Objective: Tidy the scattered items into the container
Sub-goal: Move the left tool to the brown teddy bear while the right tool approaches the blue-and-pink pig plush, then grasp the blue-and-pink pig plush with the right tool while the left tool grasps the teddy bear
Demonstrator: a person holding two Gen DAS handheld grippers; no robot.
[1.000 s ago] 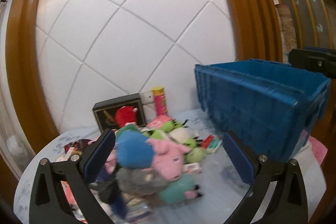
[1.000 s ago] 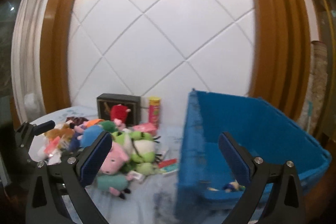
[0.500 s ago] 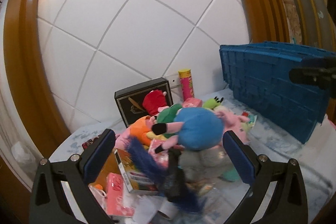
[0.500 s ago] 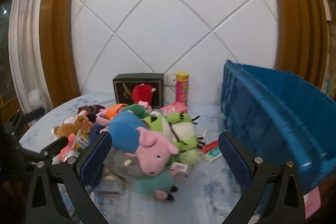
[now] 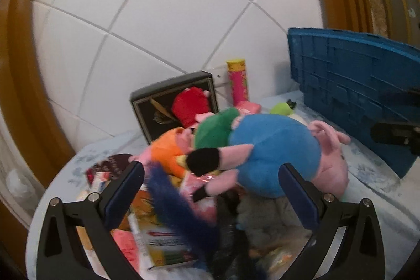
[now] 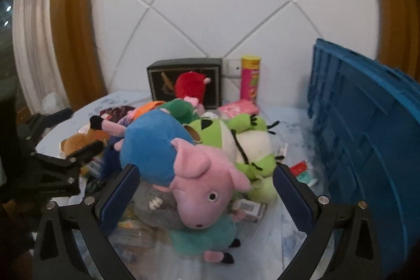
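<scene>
With both tools spread wide and empty over the toy pile (image 6: 183,162) on the surface, I'd drop the right tool (image 6: 204,190) around the pig (image 6: 207,183) on top, squeeze its head, then swing right to the crate (image 6: 367,135).

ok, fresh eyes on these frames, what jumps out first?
The heap of plush toys in the middle of the table: a pink pig plush with a blue body lies on top, green-and-white plushes beside it. The big blue crate stands at the right edge of the table. Behind the heap, a black box and a pink snack tube stand at the white wall. Both grippers' jaws gape wide toward the heap.
</scene>
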